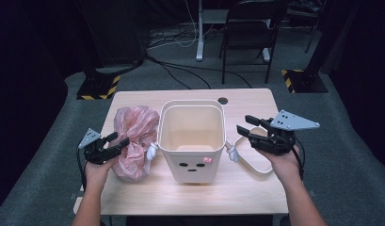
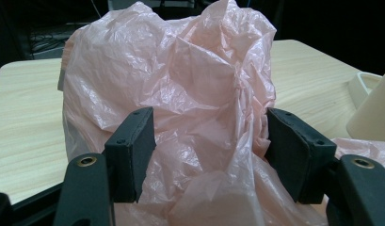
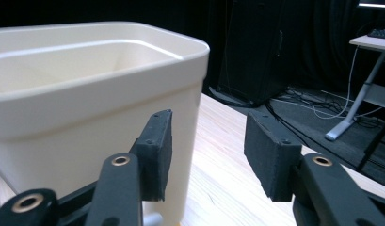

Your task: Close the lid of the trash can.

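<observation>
Left tool (image 1: 118,142): jaws spread, standing on either side of the crumpled pink plastic bag (image 1: 133,141). In the left gripper view the pads (image 2: 136,150) flank the bag's folds without clearly pinching them; judged released, not yet gripping.

Right tool (image 1: 244,126): jaws apart with nothing between them, held just beside the right wall of the cream bin (image 1: 192,141), not touching it.

The bag lies in a heap on the table (image 1: 237,186) toward its left edge, touching or just beside the bin. The bin stands upright at the table's middle, unlined. A cream lid (image 1: 253,157) lies near the right edge.

Judgement: lining the bin has barely begun. Remaining: grip the bag, open it, seat it over the rim.
</observation>
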Action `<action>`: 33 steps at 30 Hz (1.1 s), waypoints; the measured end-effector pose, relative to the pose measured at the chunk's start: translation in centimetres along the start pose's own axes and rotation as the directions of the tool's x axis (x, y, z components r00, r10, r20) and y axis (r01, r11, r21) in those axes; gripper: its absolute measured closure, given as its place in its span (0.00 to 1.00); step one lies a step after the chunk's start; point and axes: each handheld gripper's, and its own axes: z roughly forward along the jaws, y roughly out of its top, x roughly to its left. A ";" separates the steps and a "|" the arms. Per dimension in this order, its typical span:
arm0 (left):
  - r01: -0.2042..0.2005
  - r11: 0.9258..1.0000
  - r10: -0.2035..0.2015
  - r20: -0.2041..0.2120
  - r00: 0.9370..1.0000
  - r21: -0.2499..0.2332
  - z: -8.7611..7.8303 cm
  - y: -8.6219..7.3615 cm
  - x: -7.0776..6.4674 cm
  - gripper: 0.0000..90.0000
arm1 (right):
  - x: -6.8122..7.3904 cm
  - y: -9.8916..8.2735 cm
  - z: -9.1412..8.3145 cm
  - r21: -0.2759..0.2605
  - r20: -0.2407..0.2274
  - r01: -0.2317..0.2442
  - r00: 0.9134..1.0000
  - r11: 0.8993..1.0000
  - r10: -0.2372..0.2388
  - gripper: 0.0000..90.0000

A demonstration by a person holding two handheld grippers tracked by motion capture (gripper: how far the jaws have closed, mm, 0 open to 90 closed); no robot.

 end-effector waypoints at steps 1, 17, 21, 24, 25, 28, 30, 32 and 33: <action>-0.001 1.000 0.001 -0.001 1.000 0.001 0.0 0.0 0.0 0.39 | -0.1 -0.3 0.0 0.004 0.006 0.004 1.000 1.000 -0.004 0.55; -0.004 1.000 0.004 -0.008 1.000 0.002 0.0 -0.1 0.0 0.39 | -1.8 -5.0 0.3 0.062 0.050 -0.035 0.998 0.997 0.032 0.55; -0.004 1.000 0.004 -0.009 1.000 0.001 0.0 -0.1 -0.1 0.39 | -2.0 -6.2 0.5 0.091 0.066 -0.030 0.998 0.995 0.024 0.55; -0.005 1.000 0.005 -0.011 1.000 0.002 0.0 -0.1 -0.1 0.39 | -2.1 -7.4 0.8 0.108 0.070 -0.039 0.997 0.993 0.032 0.56; -0.006 1.000 0.006 -0.012 1.000 0.002 -0.1 -0.1 -0.1 0.39 | -2.2 -7.7 0.9 0.116 0.074 -0.041 0.997 0.992 0.033 0.56; -0.005 1.000 0.005 -0.013 1.000 0.001 -0.1 -0.1 0.0 0.39 | -2.4 -8.7 1.3 0.137 0.082 -0.050 0.996 0.989 0.039 0.56; -0.006 1.000 0.006 -0.014 1.000 0.001 -0.1 -0.1 0.0 0.39 | -2.5 -9.2 1.4 0.146 0.089 -0.054 0.995 0.988 0.041 0.56; -0.004 1.000 0.004 -0.015 1.000 0.000 -0.1 -0.1 0.0 0.39 | -2.6 -9.6 1.5 0.153 0.087 -0.064 0.995 0.986 0.051 0.56; -0.004 1.000 0.004 -0.016 1.000 0.000 -0.1 -0.1 0.0 0.39 | -2.7 -9.8 1.5 0.156 0.084 -0.067 0.995 0.986 0.054 0.55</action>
